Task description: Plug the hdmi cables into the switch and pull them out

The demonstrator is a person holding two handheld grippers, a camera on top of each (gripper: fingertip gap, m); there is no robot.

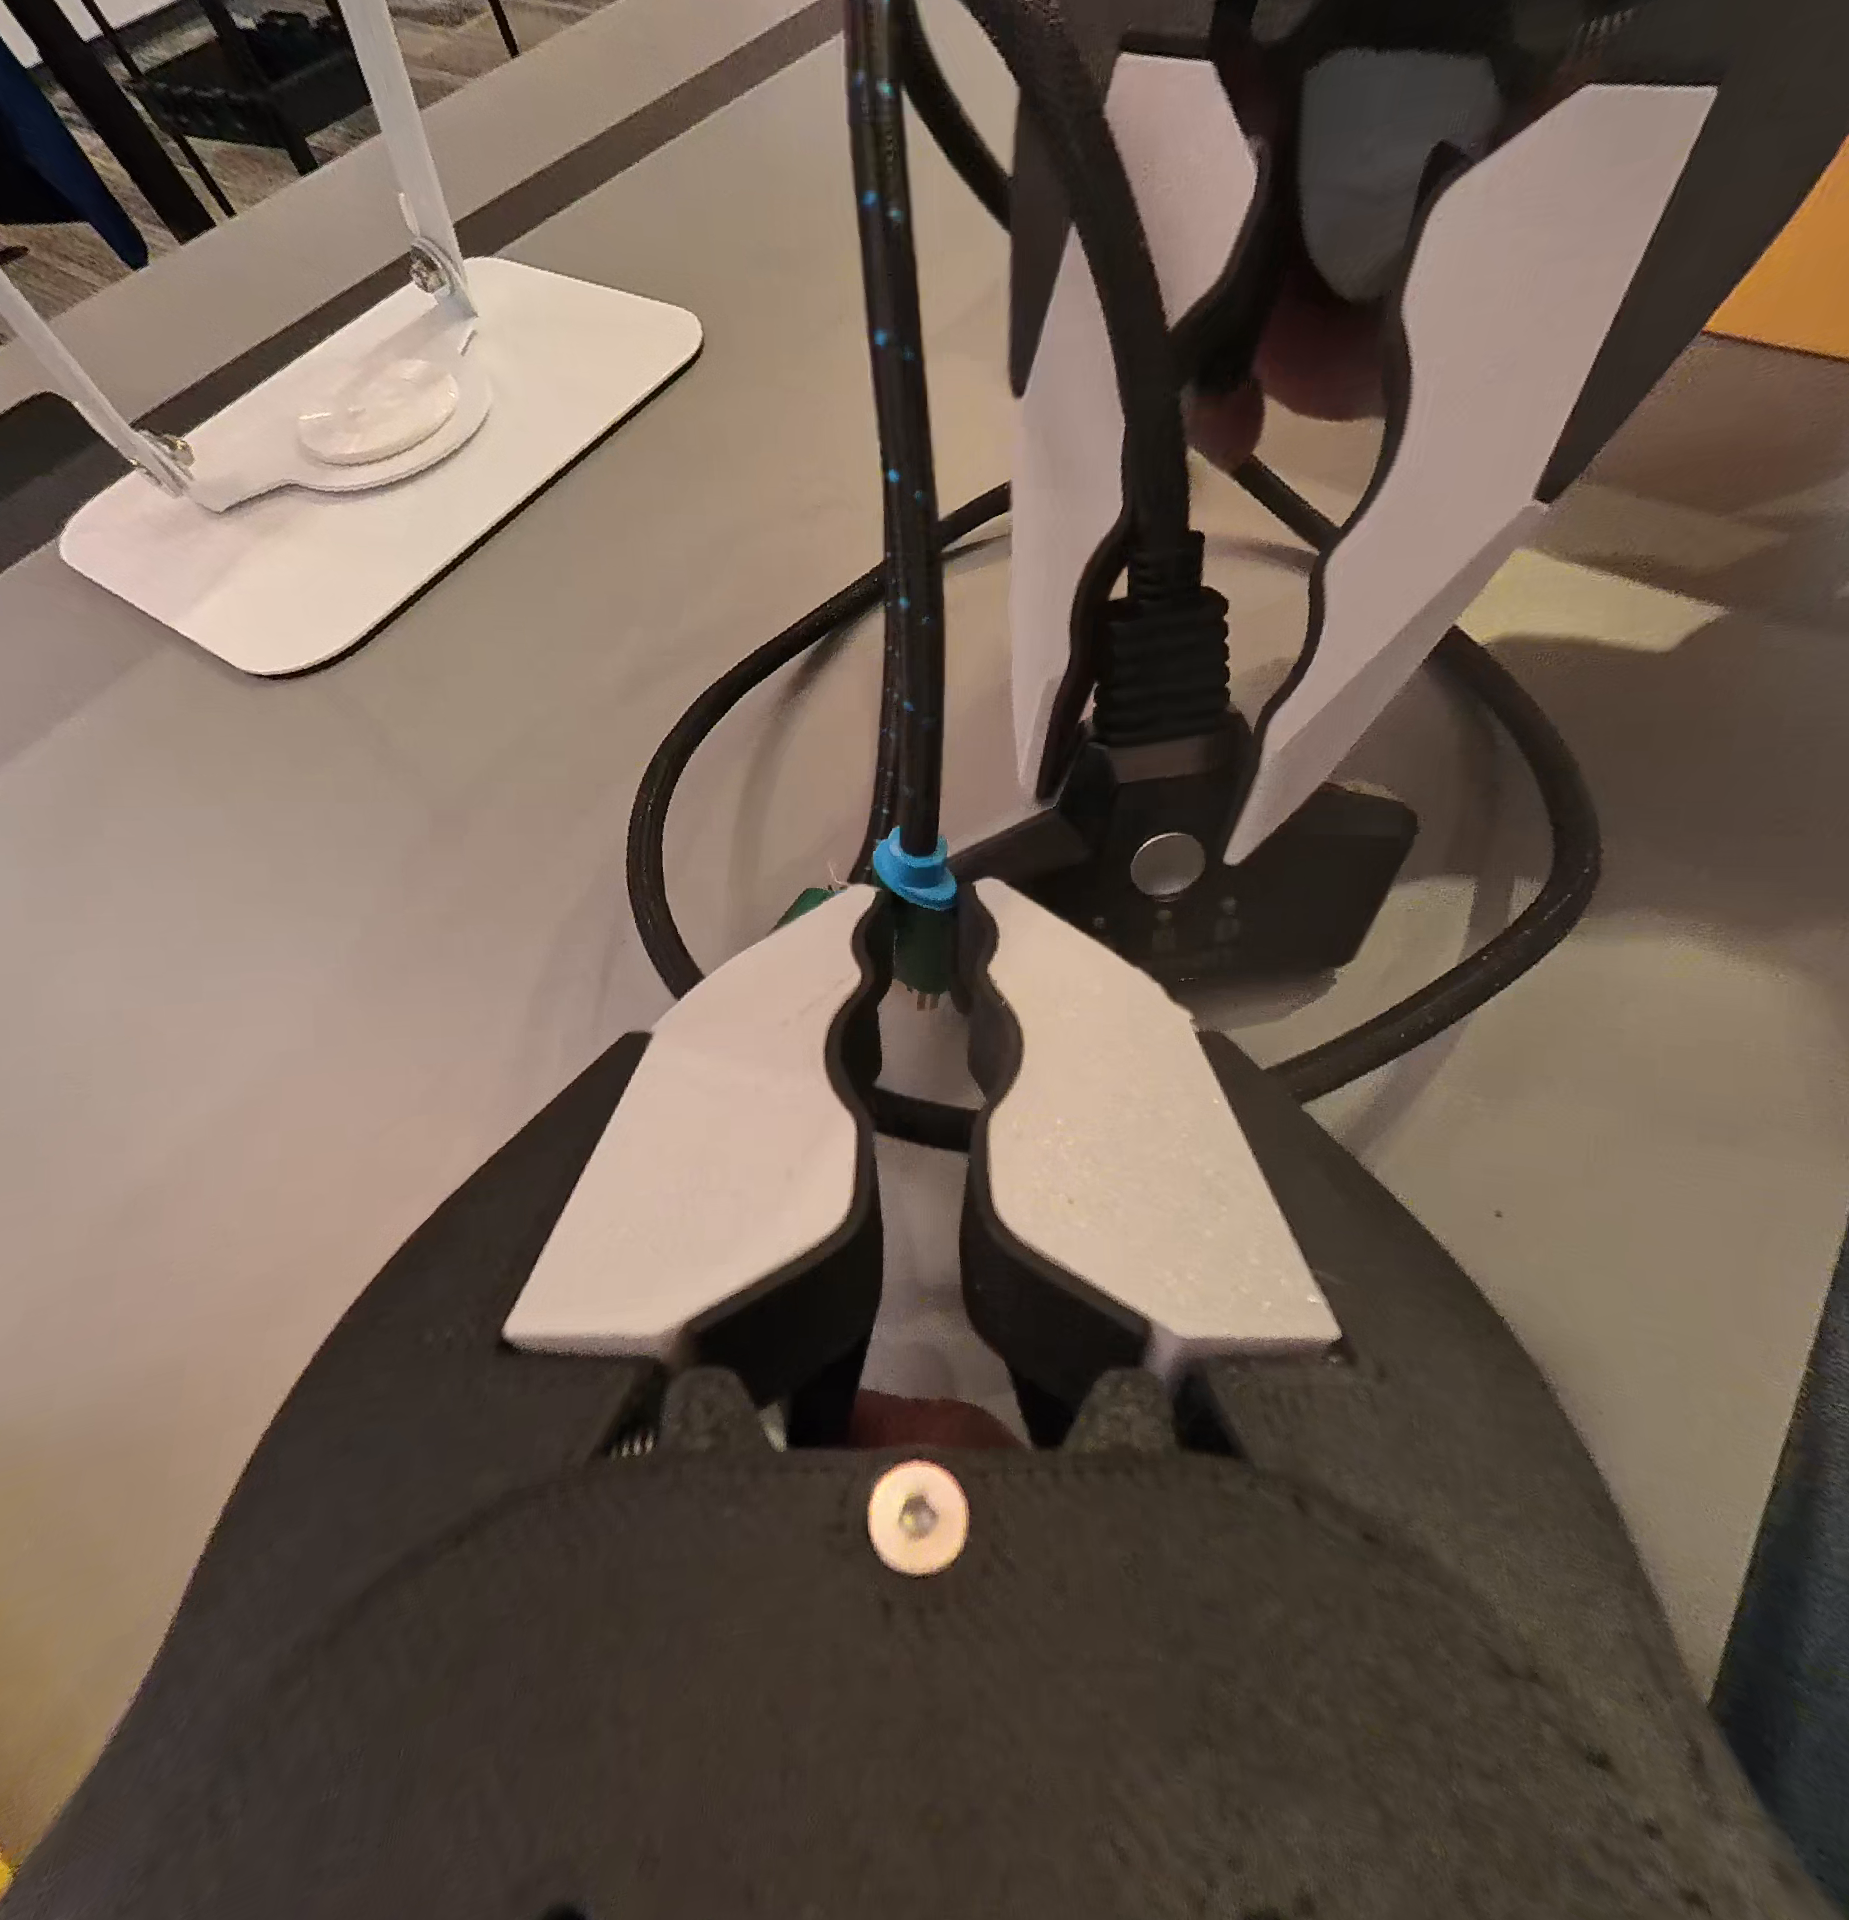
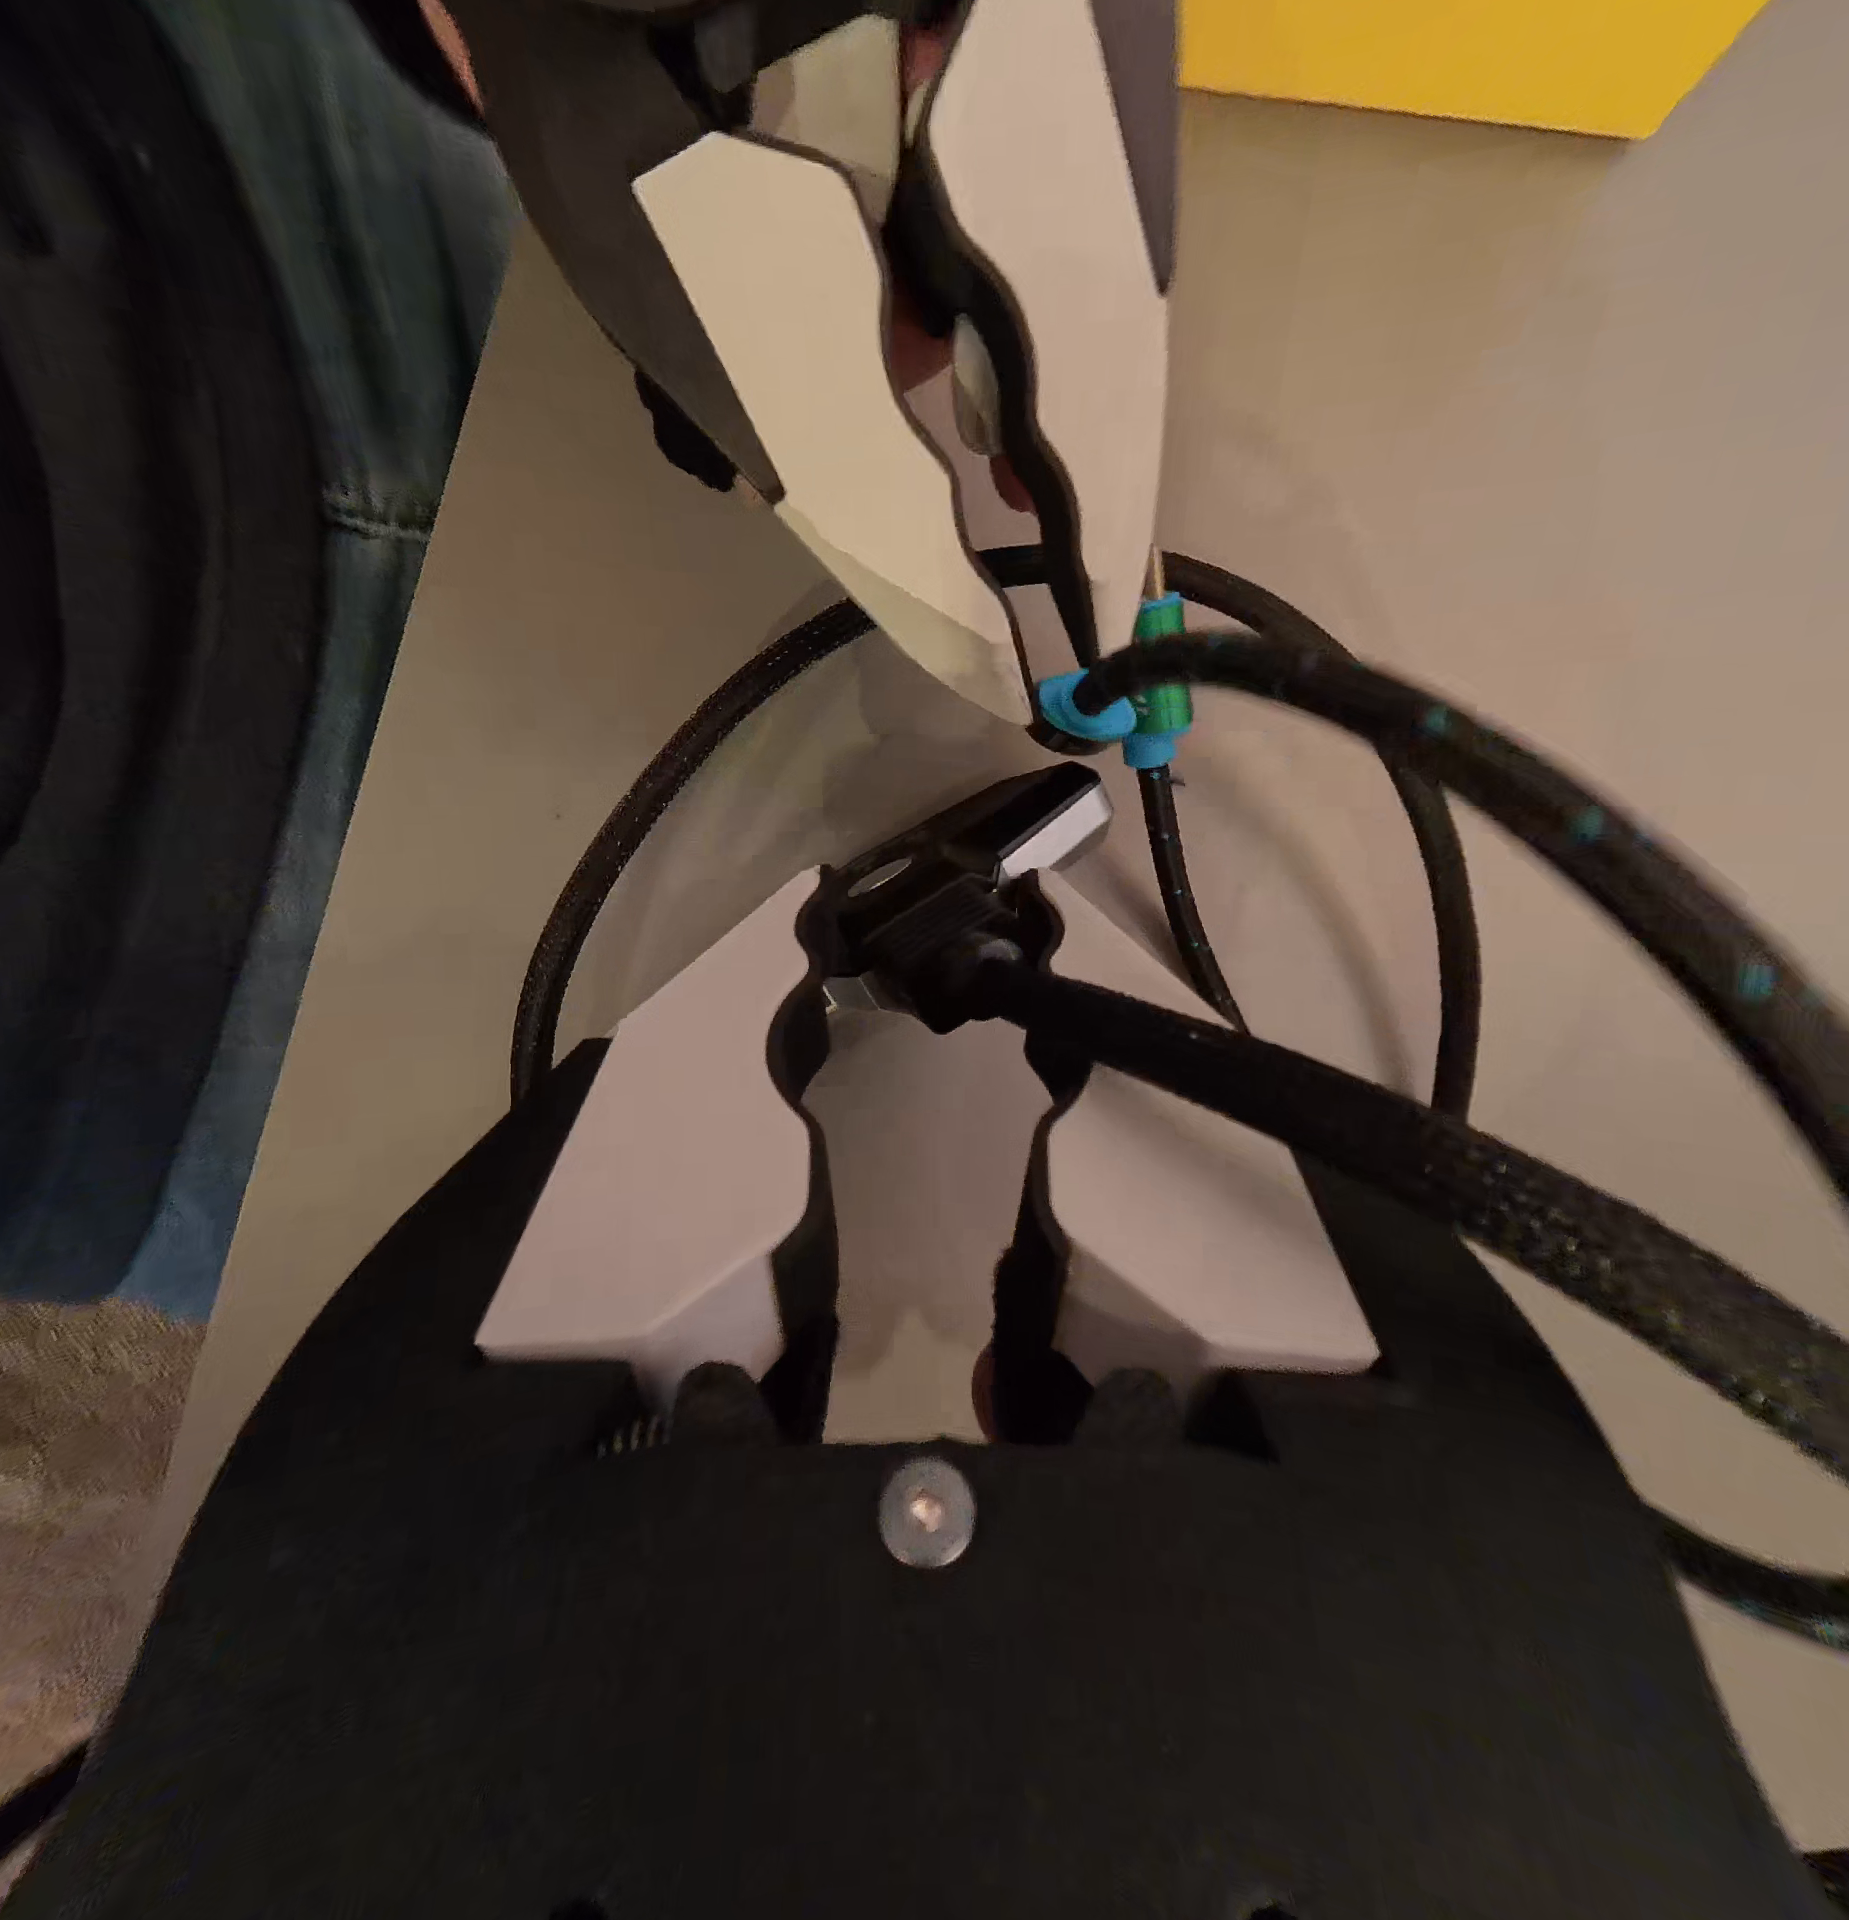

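A small black switch box with a silver button lies on the grey table; it also shows in the right wrist view. My right gripper is shut on a black HDMI plug that sits at the switch's edge. It comes down from the top in the left wrist view, around the plug. My left gripper is shut on a green plug with a blue collar, just left of the switch. Its blue-flecked black cable rises away. The left gripper also shows in the right wrist view.
Black braided cables loop on the table around the switch. A second green plug with a blue collar hangs near the left gripper's tips. A white stand base sits at the far left. A person's jeans are at the table edge. Left tips to right tips: about 4 cm.
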